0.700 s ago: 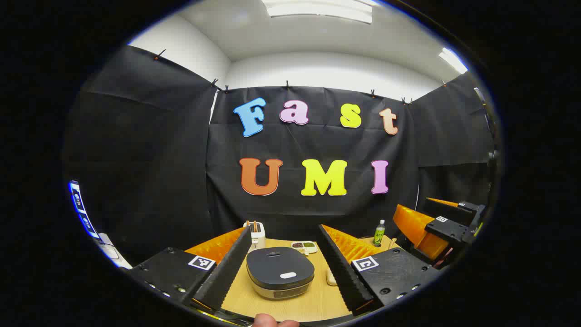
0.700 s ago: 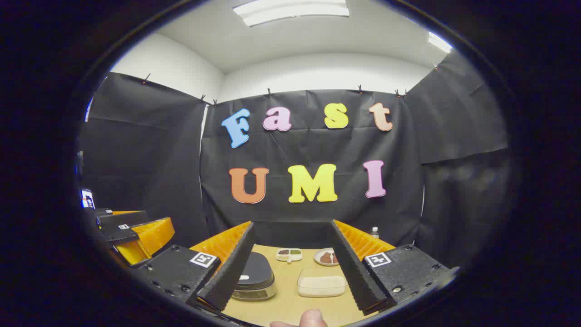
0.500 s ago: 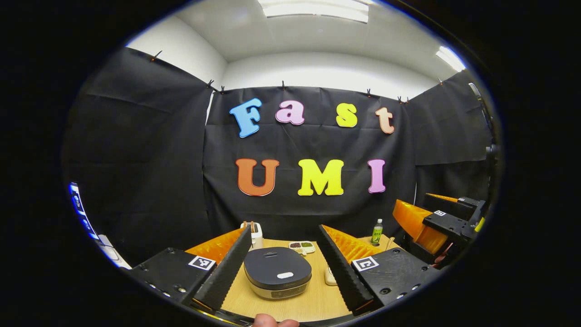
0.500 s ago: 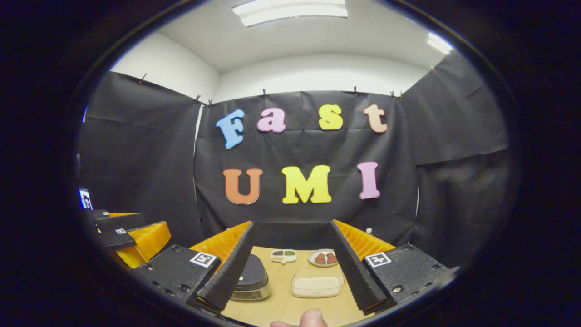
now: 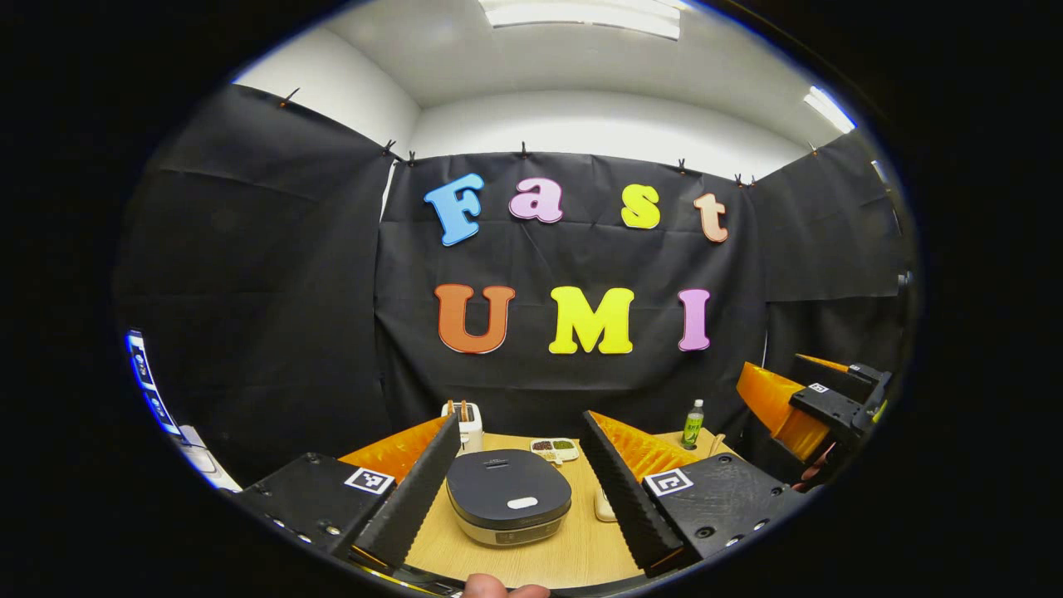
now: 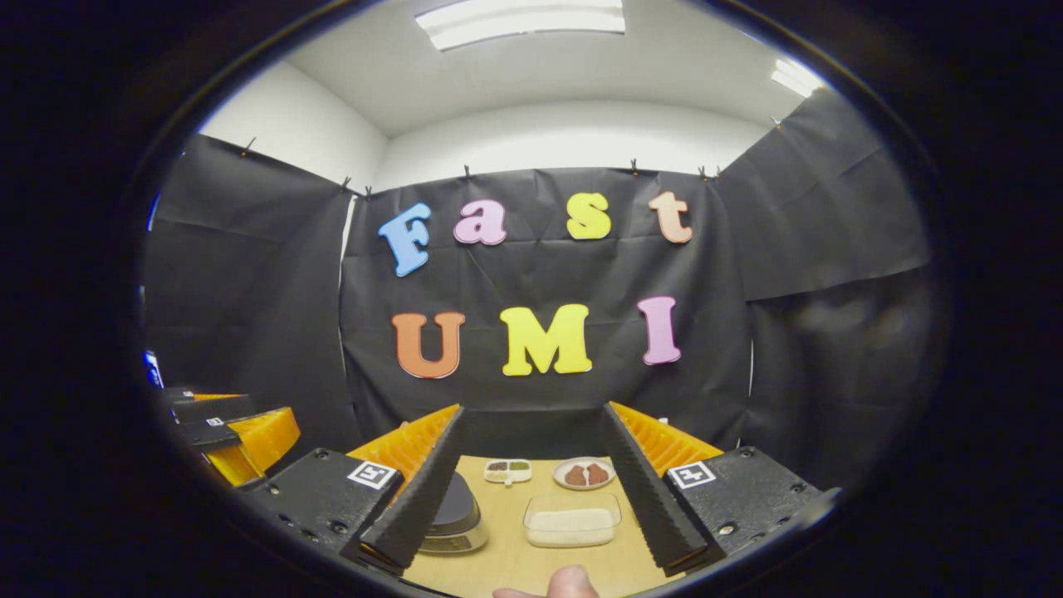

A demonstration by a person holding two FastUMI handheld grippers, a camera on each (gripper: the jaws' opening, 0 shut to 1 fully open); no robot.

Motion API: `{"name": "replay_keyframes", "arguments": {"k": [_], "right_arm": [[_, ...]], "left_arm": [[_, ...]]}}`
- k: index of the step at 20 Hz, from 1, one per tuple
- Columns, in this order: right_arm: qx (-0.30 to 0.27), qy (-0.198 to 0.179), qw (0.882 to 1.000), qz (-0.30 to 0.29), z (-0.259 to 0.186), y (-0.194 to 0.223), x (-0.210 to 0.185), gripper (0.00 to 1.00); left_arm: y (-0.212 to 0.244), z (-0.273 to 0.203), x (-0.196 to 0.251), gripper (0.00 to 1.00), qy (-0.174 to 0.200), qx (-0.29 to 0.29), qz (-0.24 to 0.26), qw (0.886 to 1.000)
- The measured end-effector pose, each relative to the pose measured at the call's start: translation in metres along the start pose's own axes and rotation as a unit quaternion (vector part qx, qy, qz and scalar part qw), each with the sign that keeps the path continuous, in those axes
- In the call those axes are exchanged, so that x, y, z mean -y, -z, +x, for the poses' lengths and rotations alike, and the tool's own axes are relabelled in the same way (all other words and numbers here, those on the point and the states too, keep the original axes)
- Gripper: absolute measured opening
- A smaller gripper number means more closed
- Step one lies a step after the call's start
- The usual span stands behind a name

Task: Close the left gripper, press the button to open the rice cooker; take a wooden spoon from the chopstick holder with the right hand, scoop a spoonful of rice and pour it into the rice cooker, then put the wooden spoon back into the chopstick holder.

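I hold my left gripper [image 5: 519, 486] above the near edge of the wooden surface [image 5: 581, 556], its fingers spread wide with nothing between them but air. Framed in that gap sits the rice cooker [image 5: 508, 497], lid down, its pale button [image 5: 521, 502] on the near part of the lid. Behind it at the back left stands the white chopstick holder [image 5: 469, 419] with wooden handles poking up; I cannot tell which is the spoon. A divided dish of beans [image 5: 555, 449] lies beside the holder, and a green bottle [image 5: 693, 424] stands farther right. My right gripper [image 6: 531, 498] is likewise spread apart and empty. Between its fingers I see the clear tub of rice [image 6: 571, 526], just right of the cooker, with a plate [image 6: 585, 473] behind it.
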State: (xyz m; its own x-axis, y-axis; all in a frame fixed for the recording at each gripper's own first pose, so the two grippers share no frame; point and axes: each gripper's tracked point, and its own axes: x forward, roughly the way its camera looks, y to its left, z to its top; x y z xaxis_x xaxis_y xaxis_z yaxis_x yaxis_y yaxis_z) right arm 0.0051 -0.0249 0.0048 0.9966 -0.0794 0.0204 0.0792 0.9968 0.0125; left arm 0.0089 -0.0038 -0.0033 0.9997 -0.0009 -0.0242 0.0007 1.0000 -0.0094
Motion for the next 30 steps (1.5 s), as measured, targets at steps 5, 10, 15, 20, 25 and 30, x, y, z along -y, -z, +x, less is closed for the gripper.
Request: {"name": "replay_keyframes", "arguments": {"k": [5,10,15,20,25,30], "right_arm": [[-0.011,0.002,1.000,-0.003,0.005,0.007,0.003,1.00],[-0.015,0.004,1.000,-0.014,0.014,0.011,0.008,1.00],[-0.027,0.012,0.999,-0.016,0.034,0.019,0.033,1.00],[-0.041,0.015,0.999,-0.011,0.074,0.035,0.069,1.00],[-0.062,0.016,0.998,-0.010,0.125,0.069,0.112,1.00],[-0.094,0.014,0.995,-0.005,0.170,0.103,0.148,1.00]], "left_arm": [[0.009,0.004,0.001,0.94,0.003,-0.010,0.005,1.000],[0.020,0.009,0.000,0.94,0.000,-0.022,-0.004,1.000],[0.039,0.028,0.014,0.94,0.000,-0.053,-0.025,0.998],[0.075,0.065,0.039,0.95,-0.010,-0.115,-0.040,0.992],[0.141,0.103,0.065,0.95,-0.022,-0.211,-0.053,0.976],[0.197,0.132,0.061,0.95,-0.058,-0.302,-0.080,0.948]]}}
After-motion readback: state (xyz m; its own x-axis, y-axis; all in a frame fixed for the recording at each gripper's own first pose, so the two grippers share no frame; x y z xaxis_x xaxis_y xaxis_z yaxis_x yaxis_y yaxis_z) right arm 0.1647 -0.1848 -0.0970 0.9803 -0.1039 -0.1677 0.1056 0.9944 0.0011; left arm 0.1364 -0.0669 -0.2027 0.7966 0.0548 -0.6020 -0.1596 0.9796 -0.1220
